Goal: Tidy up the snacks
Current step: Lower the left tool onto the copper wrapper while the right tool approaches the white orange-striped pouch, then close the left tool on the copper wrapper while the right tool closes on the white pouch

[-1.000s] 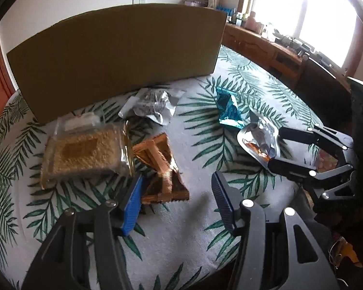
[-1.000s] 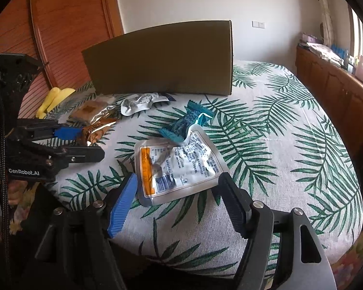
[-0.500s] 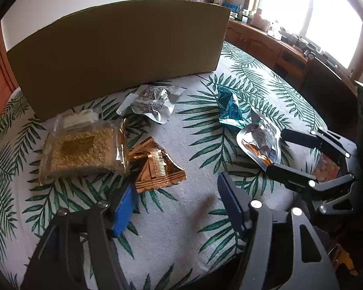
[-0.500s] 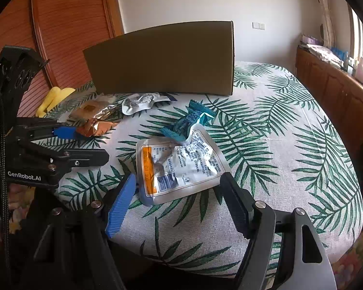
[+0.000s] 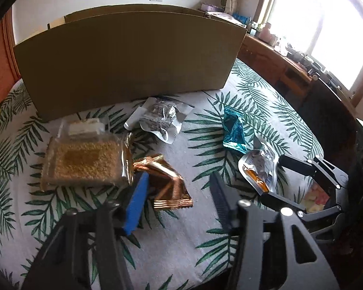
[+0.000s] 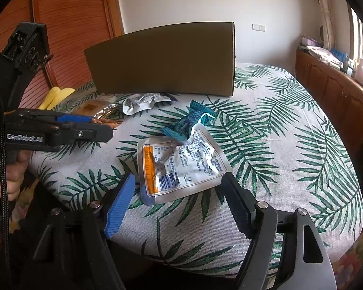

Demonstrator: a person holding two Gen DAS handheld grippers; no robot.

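A copper foil packet point(image 5: 169, 188) lies on the leaf-print tablecloth point(image 5: 186, 236). My left gripper point(image 5: 178, 181) straddles it with its jaws closing. The blue pad point(image 5: 138, 200) is at the packet's left edge, and a gap shows on the right side. Across the table, my right gripper point(image 6: 179, 177) stands open around a silver pouch with an orange band point(image 6: 181, 164), its pads clear of both edges. A teal packet point(image 6: 188, 123) touches the pouch's far corner. The left gripper point(image 6: 84, 125) also shows in the right wrist view, and the right gripper point(image 5: 290, 181) shows in the left wrist view.
A tall cardboard box point(image 5: 128, 55) stands at the back of the table. In front of it lie a clear bag of grain point(image 5: 84, 162) and a crumpled silver pouch point(image 5: 159, 118). A yellow item point(image 6: 55, 95) sits at the far left edge. A hand point(image 6: 9, 176) holds the left gripper.
The left jaws widened, then narrowed again around the copper packet, which shifted slightly. The left view has tipped so the box's open top now shows. The right gripper and its pouch stayed put.
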